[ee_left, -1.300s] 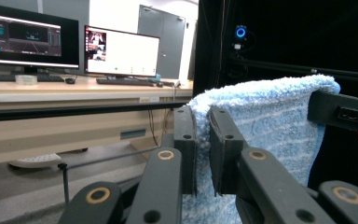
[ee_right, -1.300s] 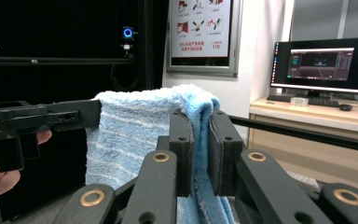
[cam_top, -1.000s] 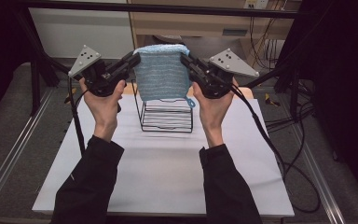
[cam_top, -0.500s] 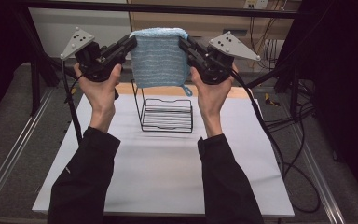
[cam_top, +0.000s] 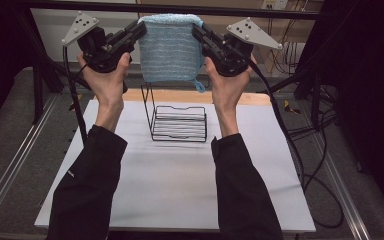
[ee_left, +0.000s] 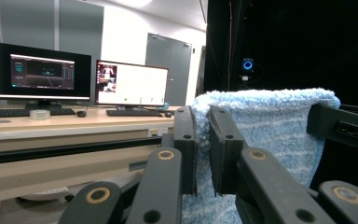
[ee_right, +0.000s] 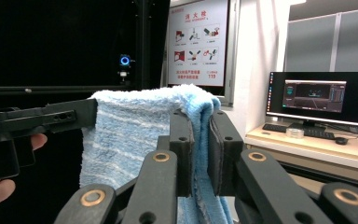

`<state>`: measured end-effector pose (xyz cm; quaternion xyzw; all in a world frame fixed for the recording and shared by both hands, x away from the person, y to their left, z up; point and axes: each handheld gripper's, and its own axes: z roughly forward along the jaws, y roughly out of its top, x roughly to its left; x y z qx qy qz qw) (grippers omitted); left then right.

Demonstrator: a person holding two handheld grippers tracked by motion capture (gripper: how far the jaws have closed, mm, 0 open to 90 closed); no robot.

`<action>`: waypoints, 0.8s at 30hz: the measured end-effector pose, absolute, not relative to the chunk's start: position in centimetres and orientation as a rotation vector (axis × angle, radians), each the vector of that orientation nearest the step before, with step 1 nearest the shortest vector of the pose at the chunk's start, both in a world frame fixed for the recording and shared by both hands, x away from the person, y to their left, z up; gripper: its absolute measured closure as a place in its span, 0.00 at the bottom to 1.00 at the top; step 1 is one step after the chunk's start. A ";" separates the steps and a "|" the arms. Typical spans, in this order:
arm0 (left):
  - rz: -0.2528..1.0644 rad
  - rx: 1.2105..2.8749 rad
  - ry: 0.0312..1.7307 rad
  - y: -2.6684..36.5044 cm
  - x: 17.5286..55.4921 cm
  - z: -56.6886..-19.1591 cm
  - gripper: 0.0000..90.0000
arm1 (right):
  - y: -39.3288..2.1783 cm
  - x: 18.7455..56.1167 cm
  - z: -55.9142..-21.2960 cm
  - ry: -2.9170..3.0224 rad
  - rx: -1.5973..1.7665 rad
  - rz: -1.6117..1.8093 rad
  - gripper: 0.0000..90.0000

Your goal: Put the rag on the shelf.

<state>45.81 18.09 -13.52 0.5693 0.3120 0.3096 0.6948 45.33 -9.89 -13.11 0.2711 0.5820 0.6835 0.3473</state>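
In the high view the left tongs (cam_top: 139,31) sit at about ten o'clock, pinching the upper left corner of a folded blue towel (cam_top: 171,50). The towel hangs flat at twelve o'clock, lifted well above the bench (cam_top: 170,190), with a small loop dangling from its lower right corner. Below it, near the middle of the bench, stands a black wire rack (cam_top: 179,122), apart from the cloth. The right tongs (cam_top: 198,31) at about one o'clock clamp the towel's upper right corner.

The left gripper view adds what the high view cannot: the left tongs (ee_left: 204,140) are pressed nearly together on the fluffy towel (ee_left: 270,135) edge, with two lit monitors (ee_left: 77,79) on a desk at nine o'clock. The right gripper view shows the right tongs (ee_right: 204,140) squeezing the doubled towel (ee_right: 130,135) fold, a wall poster (ee_right: 198,42) at twelve o'clock and another monitor (ee_right: 319,95) at three.
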 end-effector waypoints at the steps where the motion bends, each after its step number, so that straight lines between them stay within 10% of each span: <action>1: 0.693 1.270 0.696 18.0 45.9 -13.4 0.92 | -9.9 45.5 -13.0 1.508 0.702 1.772 0.91; 24: 0.713 1.303 0.740 17.6 50.3 -14.3 0.92 | -9.6 49.7 -13.4 1.542 0.753 1.695 0.91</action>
